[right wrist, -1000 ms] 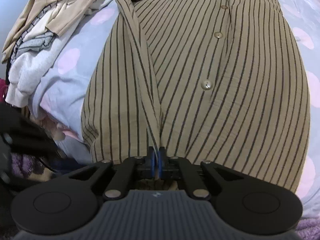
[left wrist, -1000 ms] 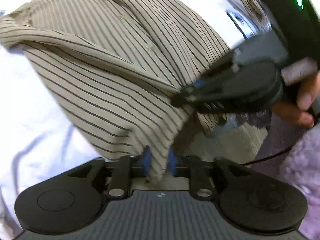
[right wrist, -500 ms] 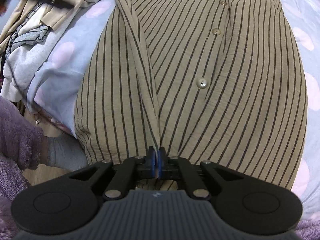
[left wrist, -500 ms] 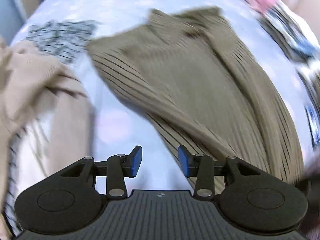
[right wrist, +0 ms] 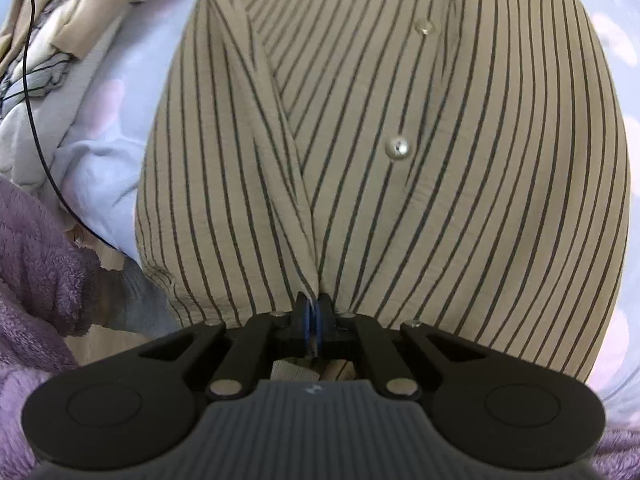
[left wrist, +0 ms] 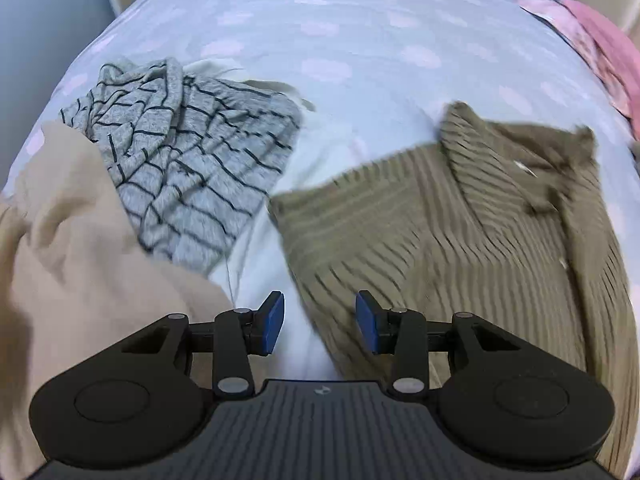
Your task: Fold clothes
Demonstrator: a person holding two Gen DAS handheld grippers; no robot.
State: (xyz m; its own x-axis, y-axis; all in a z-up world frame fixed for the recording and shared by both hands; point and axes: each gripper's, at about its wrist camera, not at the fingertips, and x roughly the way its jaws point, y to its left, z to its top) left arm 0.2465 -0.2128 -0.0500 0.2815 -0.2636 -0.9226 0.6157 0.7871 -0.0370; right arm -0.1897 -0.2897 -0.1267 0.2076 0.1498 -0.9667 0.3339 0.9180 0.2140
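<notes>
Nearest in the right wrist view, the right gripper (right wrist: 313, 314) has its jaws pressed together on the hem fold of the striped shirt (right wrist: 400, 140), pinching a ridge of cloth that runs up and away from the pads. Just left of it a purple fleece sleeve (right wrist: 36, 248) shows, and a thin black cable (right wrist: 30, 80) hangs across the frame. The shirt lies buttons up on the bed (left wrist: 340, 32), its hem hanging slightly past the near edge and its buttoned front spreading flat beyond. In the left wrist view the left gripper (left wrist: 319, 322) hangs with its jaws apart and nothing between them, over the pale sheet beside the shirt's blurred left edge. Farther left lie a beige garment (left wrist: 80, 248) and a grey checked garment (left wrist: 192, 152), both rumpled and unfolded; a pink cloth (left wrist: 600, 36) sits at the far corner. The folding looks to be at an early stage: the shirt is spread out but no finished fold shows, and the other clothes remain to be done. No brand, label or writing can be read.
</notes>
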